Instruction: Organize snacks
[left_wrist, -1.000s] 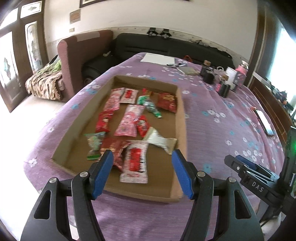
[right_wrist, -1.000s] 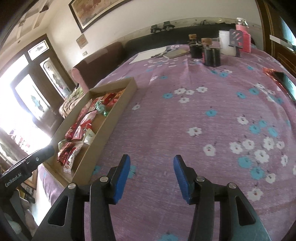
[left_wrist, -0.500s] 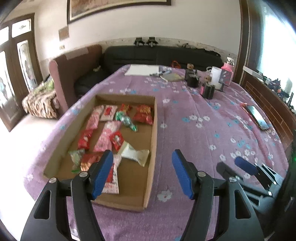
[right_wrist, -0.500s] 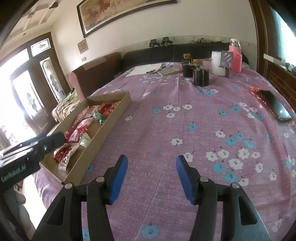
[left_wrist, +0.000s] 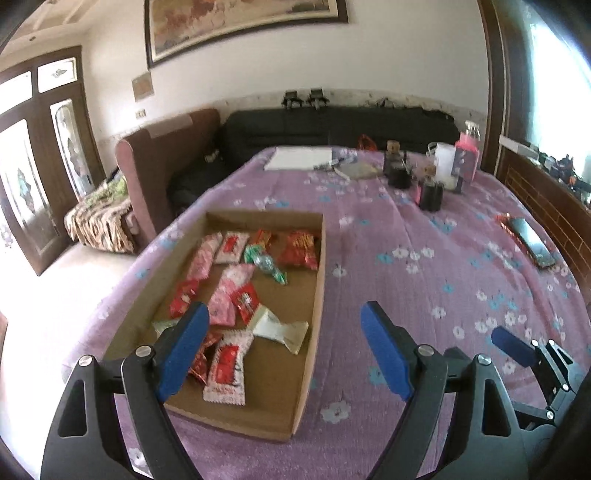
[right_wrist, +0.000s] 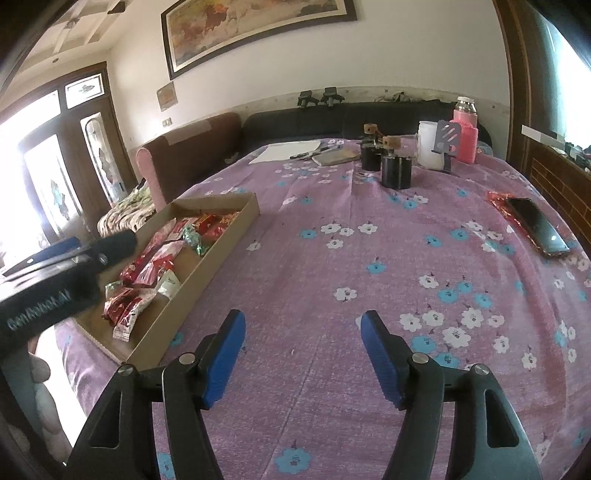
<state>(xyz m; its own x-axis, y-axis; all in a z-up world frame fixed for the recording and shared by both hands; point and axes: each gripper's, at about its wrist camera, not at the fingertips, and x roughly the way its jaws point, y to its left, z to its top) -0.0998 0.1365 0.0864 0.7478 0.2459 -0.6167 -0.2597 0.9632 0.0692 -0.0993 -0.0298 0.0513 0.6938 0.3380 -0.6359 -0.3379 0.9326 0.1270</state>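
A shallow cardboard tray (left_wrist: 317, 258) (right_wrist: 221, 243) lies on the purple flowered cloth and holds several wrapped snacks, mostly red and pink, one green (left_wrist: 264, 262), one white (left_wrist: 280, 328). My left gripper (left_wrist: 284, 326) hovers over the tray's near right corner, its jaws opening with nothing between them. My right gripper (right_wrist: 301, 334) hangs above bare cloth to the right of the tray, jaws also opening and empty. In the right wrist view the left gripper (right_wrist: 92, 251) shows at the left edge; in the left wrist view one blue right fingertip (left_wrist: 511, 345) shows low right.
A phone (right_wrist: 537, 225) on red foil lies at the table's right edge. Dark jars (right_wrist: 395, 170), a white cup (right_wrist: 428, 149), a pink bottle (right_wrist: 465, 133), papers (right_wrist: 284, 151) stand at the far end. A sofa (left_wrist: 332, 125) and armchair (left_wrist: 166, 155) lie beyond.
Both grippers have opened wider. Both views have tilted up and drawn back from the table, so the tray now sits farther off and more of the wall and painting shows.
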